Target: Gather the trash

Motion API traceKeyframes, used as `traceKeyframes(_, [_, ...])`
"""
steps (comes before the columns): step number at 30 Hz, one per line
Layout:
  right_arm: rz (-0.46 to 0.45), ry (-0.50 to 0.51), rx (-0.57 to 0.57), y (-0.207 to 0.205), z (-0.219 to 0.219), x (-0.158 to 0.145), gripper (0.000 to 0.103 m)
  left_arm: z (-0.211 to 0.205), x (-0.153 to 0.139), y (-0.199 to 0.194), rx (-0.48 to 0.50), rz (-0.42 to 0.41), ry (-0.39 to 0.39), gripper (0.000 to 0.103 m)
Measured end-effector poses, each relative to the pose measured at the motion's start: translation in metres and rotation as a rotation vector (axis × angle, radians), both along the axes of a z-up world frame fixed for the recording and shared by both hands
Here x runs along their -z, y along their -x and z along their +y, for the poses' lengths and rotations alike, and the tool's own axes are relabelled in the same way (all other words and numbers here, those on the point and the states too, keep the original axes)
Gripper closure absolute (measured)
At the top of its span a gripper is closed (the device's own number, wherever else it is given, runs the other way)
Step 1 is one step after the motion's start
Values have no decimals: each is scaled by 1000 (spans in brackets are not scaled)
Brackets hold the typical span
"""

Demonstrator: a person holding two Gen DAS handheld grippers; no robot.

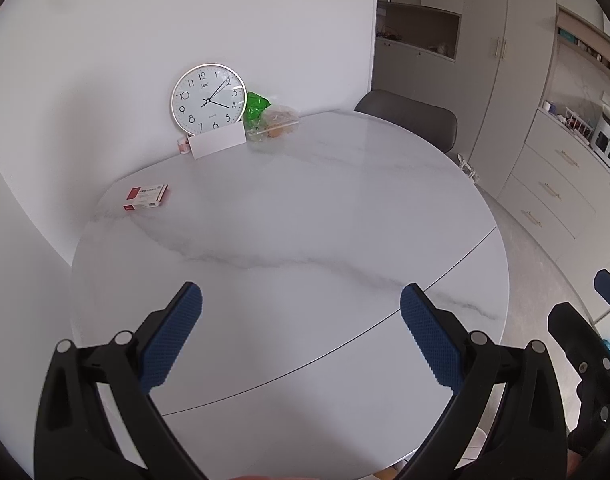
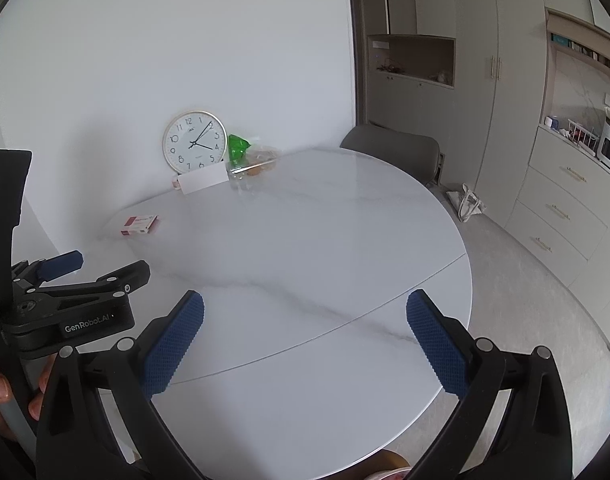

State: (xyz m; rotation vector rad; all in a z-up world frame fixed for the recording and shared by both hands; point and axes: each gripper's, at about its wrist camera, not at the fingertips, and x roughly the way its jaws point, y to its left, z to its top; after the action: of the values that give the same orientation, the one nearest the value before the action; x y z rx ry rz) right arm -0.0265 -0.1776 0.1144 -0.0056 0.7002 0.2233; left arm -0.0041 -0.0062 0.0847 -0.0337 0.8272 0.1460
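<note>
Evidently, the trash is gathered at the far edge of the tabletop (image 1: pixel 305 208), against the wall: a crumpled green wrapper (image 1: pixel 255 105) touches the right rim of a round clock (image 1: pixel 207 99), and just to its right lies a clear plastic bag (image 1: pixel 276 121) with something orange inside, its contents too small to be told. A white card (image 1: pixel 217 142) is propped against the clock's foot, with a small pink-capped bottle (image 1: pixel 182 145) beside its left end. A red and white box (image 1: pixel 146 197) lies flat near the left edge, well apart from the pile, its long axis running roughly left to right across the view.

From both cameras the pile is seen straight ahead and slightly left of centre, across nearly the whole bare marble surface. The left gripper (image 1: pixel 301 300) is held wide, nothing between its blue pads; the right gripper (image 2: pixel 305 308) is likewise spread wide and empty. Both hover over the near edge. The box is judged to lie nearer the left gripper, which is seen at the left of the right wrist view, while the wrapper and bag sit about equally far from either. No bin is made out for certain in either view, so a long forward reach is judged to be needed first.
</note>
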Motion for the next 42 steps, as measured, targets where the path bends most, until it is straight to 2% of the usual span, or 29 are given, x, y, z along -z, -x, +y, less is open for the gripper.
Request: traceKeyframes(42, [15,6,11,4,-6,4,2,-2,2,2,1,8,6,8])
